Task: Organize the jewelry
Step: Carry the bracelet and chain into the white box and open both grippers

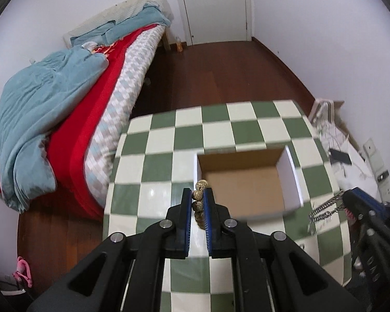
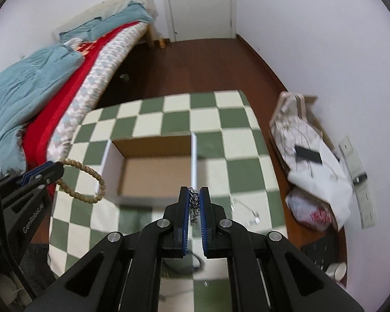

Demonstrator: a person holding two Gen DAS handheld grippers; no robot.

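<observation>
Bead bracelet: a loop of round, speckled tan beads is pinched between the fingers of the left gripper. It is held in the air, just beside the near left corner of the box. In the right wrist view the rest of the loop is seen hanging free.

Metal chain: a thin silver chain is clenched between the fingers of the right gripper. It is held up just beside the near right corner of the box, and a loose end is seen dangling below.

Box: an open cardboard box with white walls and a brown floor is set on the table. Nothing is seen inside it.

Table: it is covered with green and white squares.

Step in hand: both pieces look ready to be carried over the box and dropped in.

How to do it well: each piece should be moved past the box wall first, so the hanging part is over the brown floor. Then it should be lowered and let go. The two pieces are best put down apart, so the chain is not tangled with the beads.

Around: a bed with a blue blanket is seen to the left, and a white door at the back.
</observation>
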